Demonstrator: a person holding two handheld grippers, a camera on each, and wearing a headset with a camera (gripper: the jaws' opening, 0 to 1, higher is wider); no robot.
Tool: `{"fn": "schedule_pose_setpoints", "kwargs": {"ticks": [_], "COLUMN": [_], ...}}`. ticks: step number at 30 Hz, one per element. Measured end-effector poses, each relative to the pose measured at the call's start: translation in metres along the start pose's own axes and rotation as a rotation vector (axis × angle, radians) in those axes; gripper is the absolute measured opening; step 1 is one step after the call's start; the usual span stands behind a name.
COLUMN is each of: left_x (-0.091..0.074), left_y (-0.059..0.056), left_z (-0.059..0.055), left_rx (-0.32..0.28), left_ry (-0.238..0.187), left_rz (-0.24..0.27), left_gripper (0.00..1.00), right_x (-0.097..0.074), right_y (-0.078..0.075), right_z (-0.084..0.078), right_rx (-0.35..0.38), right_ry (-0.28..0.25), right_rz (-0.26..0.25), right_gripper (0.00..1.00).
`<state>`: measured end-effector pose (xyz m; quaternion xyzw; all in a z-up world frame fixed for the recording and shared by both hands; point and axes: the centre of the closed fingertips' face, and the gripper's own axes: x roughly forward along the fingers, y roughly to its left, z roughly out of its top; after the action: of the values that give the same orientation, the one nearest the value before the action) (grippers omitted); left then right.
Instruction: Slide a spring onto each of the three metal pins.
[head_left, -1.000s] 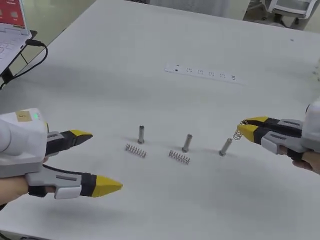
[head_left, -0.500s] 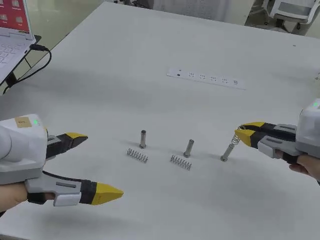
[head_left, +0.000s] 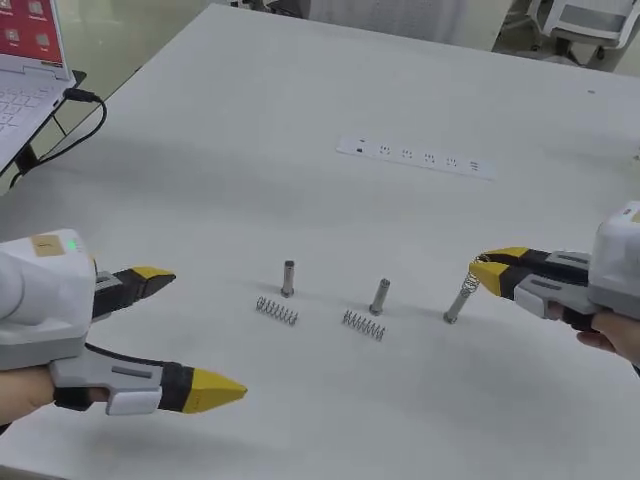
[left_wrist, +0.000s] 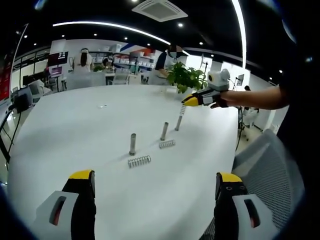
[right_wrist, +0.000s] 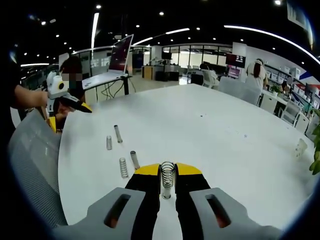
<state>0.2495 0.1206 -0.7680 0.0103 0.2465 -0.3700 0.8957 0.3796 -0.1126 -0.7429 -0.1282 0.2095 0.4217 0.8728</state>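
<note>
Three short metal pins stand in a row on the white table (head_left: 300, 150): left pin (head_left: 288, 278), middle pin (head_left: 380, 296), and a leaning right pin (head_left: 452, 310). My right gripper (head_left: 487, 271) is shut on a spring (head_left: 466, 287), whose lower coils sit over the top of the right pin. In the right gripper view this spring (right_wrist: 167, 176) stands upright between the closed yellow fingertips. Two more springs lie flat, one (head_left: 276, 311) in front of the left pin and one (head_left: 363, 325) in front of the middle pin. My left gripper (head_left: 185, 330) hovers open at the lower left, holding nothing.
A white power strip (head_left: 415, 158) lies farther back on the table. A laptop (head_left: 25, 50) with a black cable (head_left: 70, 125) sits at the far left edge. In the left gripper view, the right gripper (left_wrist: 192, 100) reaches in over the right pin (left_wrist: 178, 123).
The right gripper has come down and slightly left, bringing the spring from beside the right pin's top onto it. The left gripper has stayed open in place. The head camera shifted a little.
</note>
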Motion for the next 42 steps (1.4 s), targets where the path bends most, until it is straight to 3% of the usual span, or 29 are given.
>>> {"fn": "schedule_pose_setpoints", "kwargs": {"ticks": [24,42], "left_x": [-0.002,-0.003], "left_y": [-0.001,-0.002], "left_z": [-0.004,-0.006], "left_rx": [-0.001,0.000], "left_ry": [0.012,0.012], "left_rz": [-0.003,-0.002], "left_gripper": [0.97,0.95], "right_x": [0.005,0.011], "right_y": [0.000,-0.001], "right_z": [-0.009,-0.026], "right_rx": [0.018,0.032], "right_ry": [0.011,0.042], "right_rz": [0.000,0.002], "right_gripper": [0.08,0.08]}}
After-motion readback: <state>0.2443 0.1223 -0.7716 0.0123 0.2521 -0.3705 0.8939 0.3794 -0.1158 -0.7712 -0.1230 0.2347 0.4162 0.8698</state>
